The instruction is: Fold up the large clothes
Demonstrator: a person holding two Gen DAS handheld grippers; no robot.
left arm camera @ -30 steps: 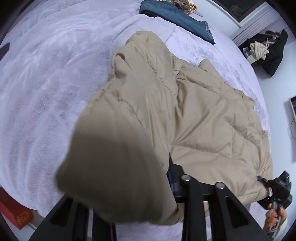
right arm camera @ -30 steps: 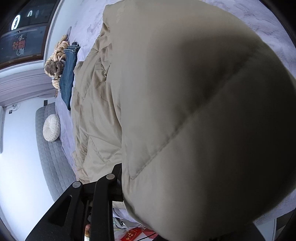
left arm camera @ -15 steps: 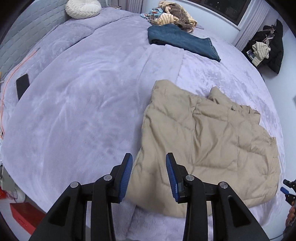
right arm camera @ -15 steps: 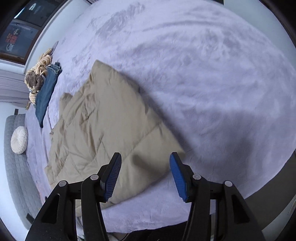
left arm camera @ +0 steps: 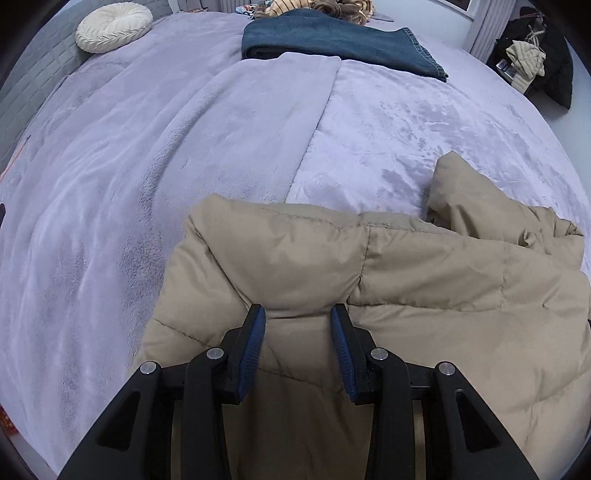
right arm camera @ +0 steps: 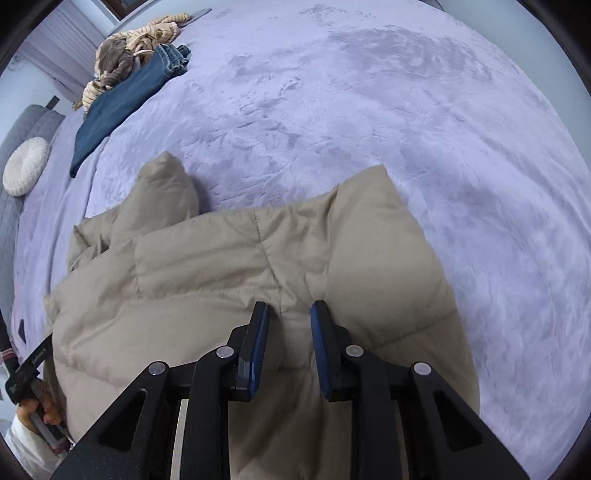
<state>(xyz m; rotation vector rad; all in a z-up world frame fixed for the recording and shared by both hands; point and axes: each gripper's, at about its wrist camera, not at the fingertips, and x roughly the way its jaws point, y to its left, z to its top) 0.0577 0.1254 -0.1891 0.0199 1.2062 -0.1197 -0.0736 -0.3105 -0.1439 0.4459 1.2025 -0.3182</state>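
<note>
A tan puffer jacket (left arm camera: 424,277) lies folded on the lilac bed cover (left arm camera: 147,147), one sleeve end sticking out at its far side. My left gripper (left arm camera: 298,317) points down onto the jacket's near left part. A puffy fold bulges between its blue pads (left arm camera: 255,332), which press into it. In the right wrist view the jacket (right arm camera: 221,266) fills the lower middle. My right gripper (right arm camera: 288,314) is closing on a ridge of the fabric near the jacket's right side, and the ridge is squeezed between the pads.
Folded blue jeans (left arm camera: 332,40) and a heap of striped clothes (right arm camera: 129,48) lie at the far side of the bed. A round cream cushion (left arm camera: 114,26) sits by the grey headboard. Dark clothes (left arm camera: 535,55) hang beyond the bed. A person's hand (right arm camera: 40,406) shows at the lower left.
A second ago the jacket hung lifted from both grippers. Then it lay on the bed with both grippers open above it. Now both are down on it with fabric between their pads.
</note>
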